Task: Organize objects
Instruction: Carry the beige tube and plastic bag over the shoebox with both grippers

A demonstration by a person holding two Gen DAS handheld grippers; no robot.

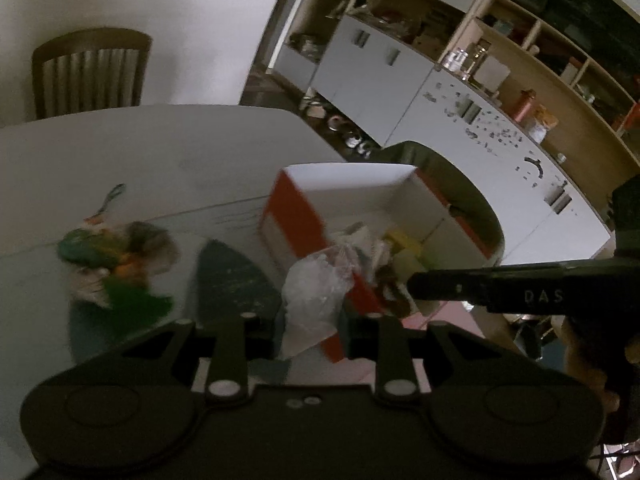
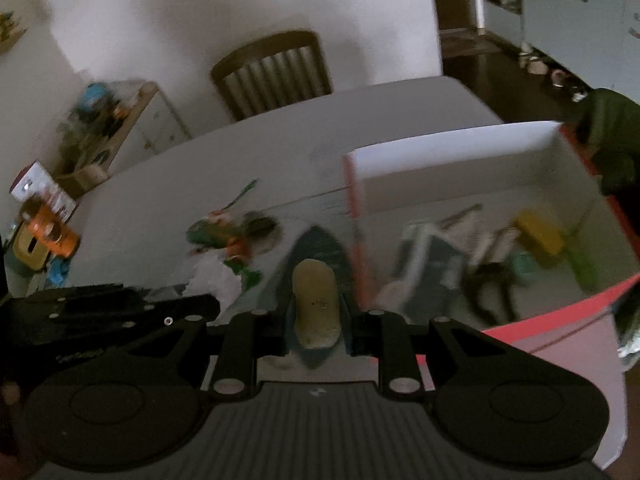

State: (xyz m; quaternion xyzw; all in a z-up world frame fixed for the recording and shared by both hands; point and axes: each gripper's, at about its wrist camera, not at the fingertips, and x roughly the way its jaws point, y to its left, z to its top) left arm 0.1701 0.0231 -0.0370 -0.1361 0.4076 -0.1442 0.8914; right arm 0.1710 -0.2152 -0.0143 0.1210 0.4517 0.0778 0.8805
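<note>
Mid-carry toward the box (image 2: 460, 184), which sits right of the leftover pile (image 2: 228, 236) on the table (image 2: 280, 136). Left gripper (image 1: 312, 320) is clamped on a clear plastic bag (image 1: 312, 292); right gripper (image 2: 316, 320) pinches a tan pebble-like piece (image 2: 316, 304). Next, by my read: get both over the box rim, then release.

Both fisheye views are dim and slightly grainy, lit by soft indoor light with no harsh glare; the pale wall (image 2: 240, 8) and white table (image 1: 120, 152) are the brightest areas. Motion blur smears the clutter on the table (image 1: 116, 264) and the contents of the open box (image 2: 480, 248), while the dark gripper bodies at the bottom stay fairly sharp. Straight lines bend strongly towards the edges, where the shelves (image 1: 520, 60) curve, and the corners fall to black.
</note>
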